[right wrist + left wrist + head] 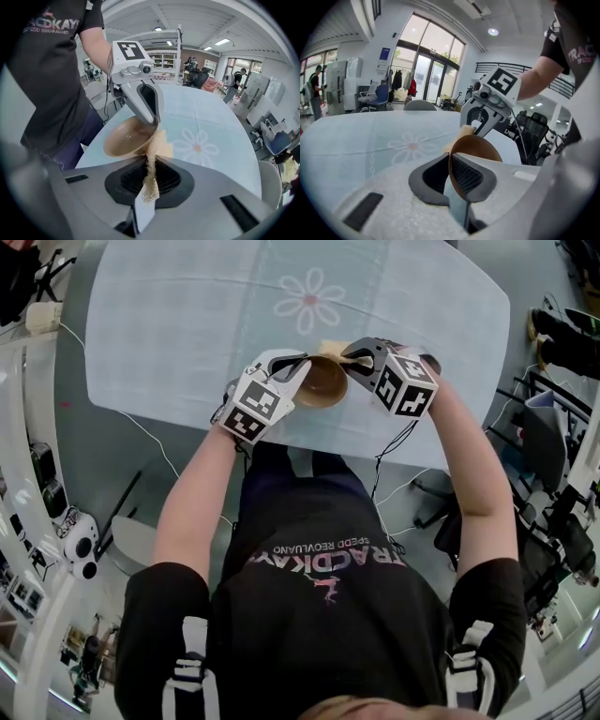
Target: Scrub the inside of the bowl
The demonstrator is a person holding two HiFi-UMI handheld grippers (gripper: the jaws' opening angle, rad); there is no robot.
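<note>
A brown bowl hangs tilted in the air over the table's near edge. My left gripper is shut on its rim, and the thin wall stands edge-on between the pads in the left gripper view. The right gripper is shut on a tan fibrous scrub pad, whose free end touches the bowl's rim on the side away from the left gripper. Seen from the left gripper, the pad peeks out behind the bowl, below the right gripper.
The table wears a pale blue checked cloth with a pink flower print. Cables trail over the floor on the left. Office chairs and gear crowd the right side, and white equipment stands at the left.
</note>
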